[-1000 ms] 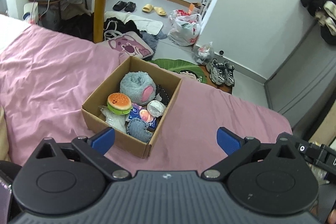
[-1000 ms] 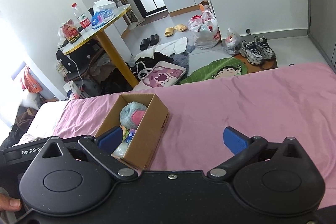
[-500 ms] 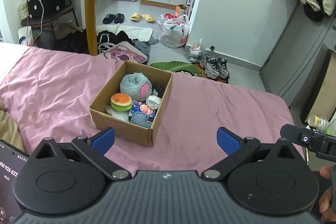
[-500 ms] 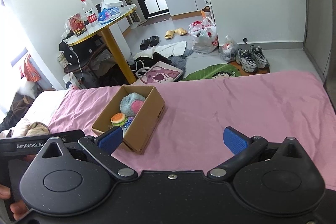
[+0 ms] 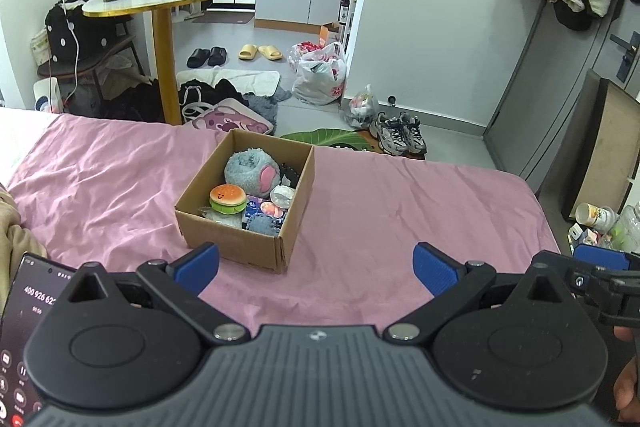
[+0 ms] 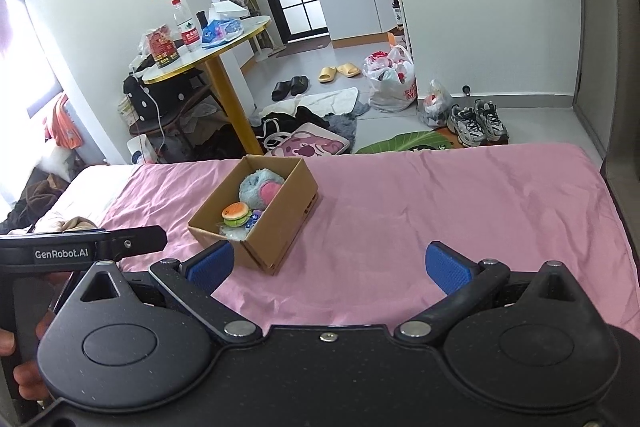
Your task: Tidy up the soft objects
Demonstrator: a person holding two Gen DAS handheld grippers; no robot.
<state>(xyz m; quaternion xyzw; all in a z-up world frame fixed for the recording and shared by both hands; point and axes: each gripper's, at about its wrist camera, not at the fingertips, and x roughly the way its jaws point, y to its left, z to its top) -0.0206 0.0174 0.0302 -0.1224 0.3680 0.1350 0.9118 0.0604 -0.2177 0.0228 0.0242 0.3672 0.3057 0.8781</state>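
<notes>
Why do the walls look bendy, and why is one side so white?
Left wrist view: the fisheye lens bows the door frame. Right wrist view: window light washes the left edge out; the cardboard box stays sharp.

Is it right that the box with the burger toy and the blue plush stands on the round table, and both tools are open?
Not quite. The box stands on the pink bed sheet, as the left wrist view shows. The burger toy and blue plush are inside, and both tools, left and right, are open.
</notes>
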